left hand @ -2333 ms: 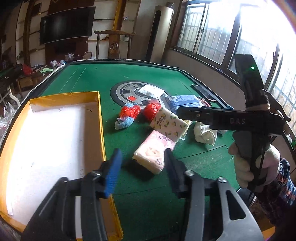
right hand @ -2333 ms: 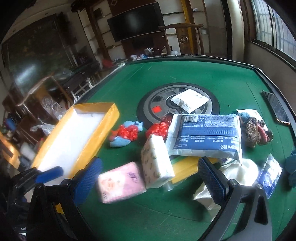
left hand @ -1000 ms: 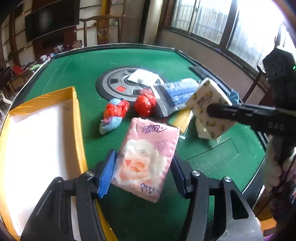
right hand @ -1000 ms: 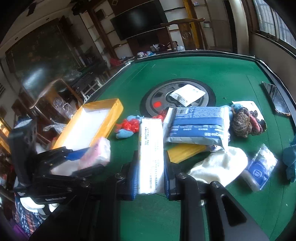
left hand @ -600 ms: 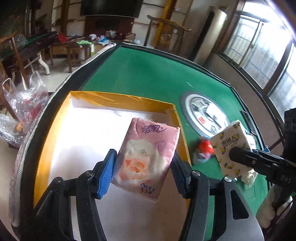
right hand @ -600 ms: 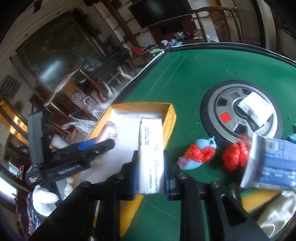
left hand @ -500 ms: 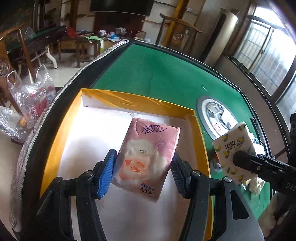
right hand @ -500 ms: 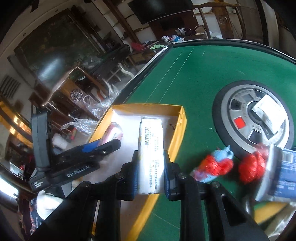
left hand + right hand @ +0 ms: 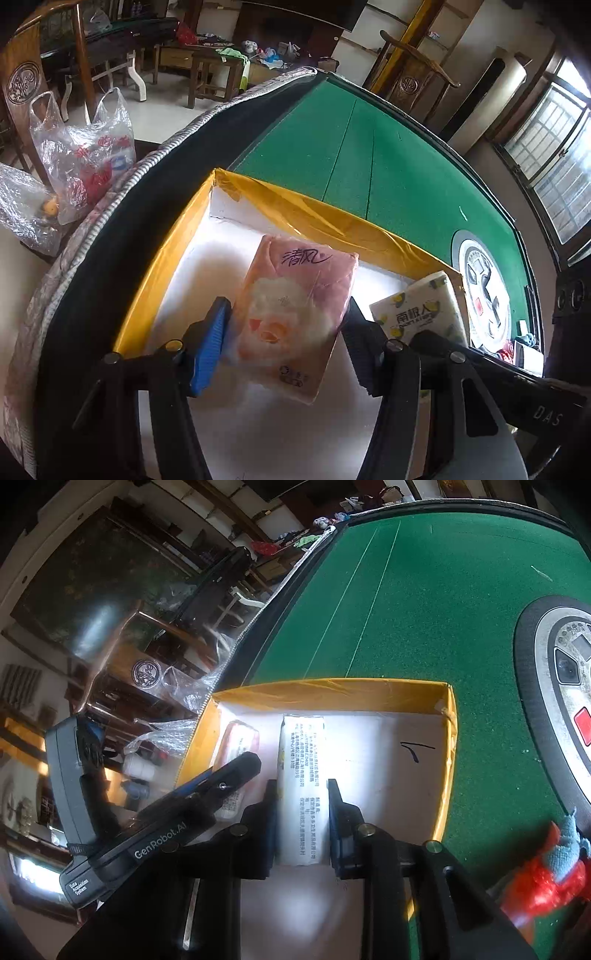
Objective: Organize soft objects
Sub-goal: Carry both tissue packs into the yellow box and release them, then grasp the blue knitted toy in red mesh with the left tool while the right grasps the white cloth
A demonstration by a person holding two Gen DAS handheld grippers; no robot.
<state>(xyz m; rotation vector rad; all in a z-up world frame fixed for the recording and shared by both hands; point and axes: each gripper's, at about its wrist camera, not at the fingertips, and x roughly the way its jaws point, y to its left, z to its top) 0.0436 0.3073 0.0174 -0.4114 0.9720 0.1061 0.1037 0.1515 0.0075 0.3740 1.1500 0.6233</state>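
- We see the left gripper (image 9: 286, 345) with the pink tissue pack (image 9: 295, 317) between its jaws; the jaws are opening, and a gap shows at the blue pad (image 9: 208, 350), so we judge the pack is being let go into the box (image 9: 332, 225).
- The pack hangs tilted over the white floor of the box, near its far left corner; whether it touches the floor we cannot tell.
- We see the right gripper (image 9: 301, 823) with the white tissue pack (image 9: 303, 786) standing on edge between its jaws, which are also opening; the pads appear to rest against its sides.
- The two packs are brought side by side, we judge, so that they lie in a row and leave the right part of the box free.
- The left gripper's finger crosses just beside the white pack in the right wrist view, so the two tools crowd one another; a careless pull-back could knock either pack.
- The box sits at the edge of the green table (image 9: 388, 166); its yellow walls limit any sideways exit.
- A red and blue soft toy (image 9: 554, 867) waits on the felt beyond the right wall, near the round centre panel (image 9: 561, 679).
- Plastic bags (image 9: 81, 155) lie on the floor beyond the table, clear of the work.
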